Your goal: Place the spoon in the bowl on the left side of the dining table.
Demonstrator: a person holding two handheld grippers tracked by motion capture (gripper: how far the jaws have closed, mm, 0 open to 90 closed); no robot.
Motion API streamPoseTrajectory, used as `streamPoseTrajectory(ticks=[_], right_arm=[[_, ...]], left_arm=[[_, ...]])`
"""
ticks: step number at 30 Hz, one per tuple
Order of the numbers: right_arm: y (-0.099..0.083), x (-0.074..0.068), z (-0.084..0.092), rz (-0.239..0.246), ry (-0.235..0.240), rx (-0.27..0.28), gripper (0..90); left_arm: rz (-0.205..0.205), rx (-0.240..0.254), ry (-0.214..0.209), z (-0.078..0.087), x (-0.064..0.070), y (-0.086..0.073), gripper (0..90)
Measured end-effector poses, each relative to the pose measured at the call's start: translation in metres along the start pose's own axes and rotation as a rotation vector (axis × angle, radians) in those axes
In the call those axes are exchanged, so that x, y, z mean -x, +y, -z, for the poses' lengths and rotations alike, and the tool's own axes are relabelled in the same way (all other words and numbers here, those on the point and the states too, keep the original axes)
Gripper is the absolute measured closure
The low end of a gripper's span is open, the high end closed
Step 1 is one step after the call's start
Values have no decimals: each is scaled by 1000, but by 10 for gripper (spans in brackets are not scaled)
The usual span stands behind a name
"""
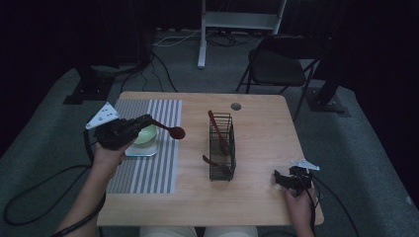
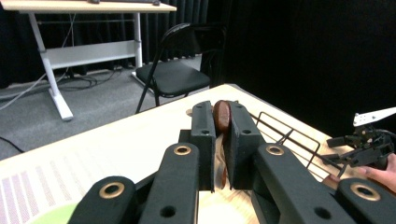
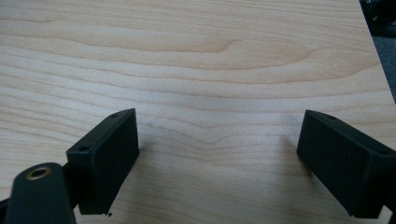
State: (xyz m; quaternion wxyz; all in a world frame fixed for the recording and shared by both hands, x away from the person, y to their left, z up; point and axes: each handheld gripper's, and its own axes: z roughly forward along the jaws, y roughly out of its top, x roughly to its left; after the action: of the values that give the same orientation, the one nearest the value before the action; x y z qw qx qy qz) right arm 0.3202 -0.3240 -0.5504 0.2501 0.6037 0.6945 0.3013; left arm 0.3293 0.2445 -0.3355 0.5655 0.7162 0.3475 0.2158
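Over the striped mat (image 1: 158,148), left claw (image 1: 148,121) gripping spoon (image 1: 170,130), beside wire basket (image 1: 221,148)

Materials and finishes

Pale wooden table (image 3: 224,56), smooth matt grain; dark wire-metal rack (image 1: 221,148); glossy reddish-brown wooden spoon (image 2: 222,115); matt black plastic left gripper (image 2: 220,140); striped grey cloth mat (image 1: 158,168).

Open tongs (image 3: 217,163) over bare wooden table (image 3: 196,60).

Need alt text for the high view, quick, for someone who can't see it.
The left hand-held gripper holds a dark red spoon above the striped mat, beside a green bowl. A wire basket holding more utensils stands mid-table; the right hand-held gripper rests open on the wooden table.
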Motion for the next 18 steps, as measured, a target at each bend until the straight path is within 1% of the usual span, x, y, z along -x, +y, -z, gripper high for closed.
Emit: streamPoseTrajectory(ticks=[1, 2, 4, 5, 7, 8, 9, 10, 11, 12, 13, 14, 15, 16, 17, 18], right_arm=[[0, 0, 0, 0, 0, 0, 121], [0, 0, 0, -2, 0, 0, 121], [0, 0, 0, -1, 0, 0, 121], [0, 0, 0, -1, 0, 0, 121], [0, 0, 0, 0, 0, 0, 121], [0, 0, 0, 0, 0, 0, 121], [0, 0, 0, 0, 0, 0, 121], [0, 0, 0, 0, 0, 0, 121], [0, 0, 0, 0, 0, 0, 121], [0, 0, 0, 1, -1, 0, 121], [0, 0, 0, 1, -1, 0, 121], [0, 0, 0, 0, 0, 1, 121], [0, 0, 0, -1, 0, 1, 121], [0, 0, 0, 0, 0, 1, 121], [0, 0, 0, -1, 0, 1, 121], [0, 0, 0, -1, 0, 1, 121]], left_arm=[[0, 0, 0, 0, 0, 0, 832], [9, 5, 19, 4, -5, -3, 833], [9, 5, 19, 4, -5, -3, 832], [29, 14, 37, 10, -12, -6, 832], [43, 14, 46, 14, -18, -8, 832], [42, 14, 62, 16, -20, -10, 833], [47, 11, 66, 17, -22, -11, 833], [46, 9, 94, 20, -25, -14, 832], [49, 2, 102, 21, -28, -16, 832], [55, 8, 118, 23, -29, -18, 833], [55, 8, 118, 23, -29, -18, 832], [64, 5, 132, 26, -35, -23, 833], [71, 8, 148, 28, -37, -25, 832], [81, 6, 152, 29, -40, -28, 832], [81, 6, 152, 29, -40, -28, 832], [86, 3, 159, 30, -43, -30, 832]])
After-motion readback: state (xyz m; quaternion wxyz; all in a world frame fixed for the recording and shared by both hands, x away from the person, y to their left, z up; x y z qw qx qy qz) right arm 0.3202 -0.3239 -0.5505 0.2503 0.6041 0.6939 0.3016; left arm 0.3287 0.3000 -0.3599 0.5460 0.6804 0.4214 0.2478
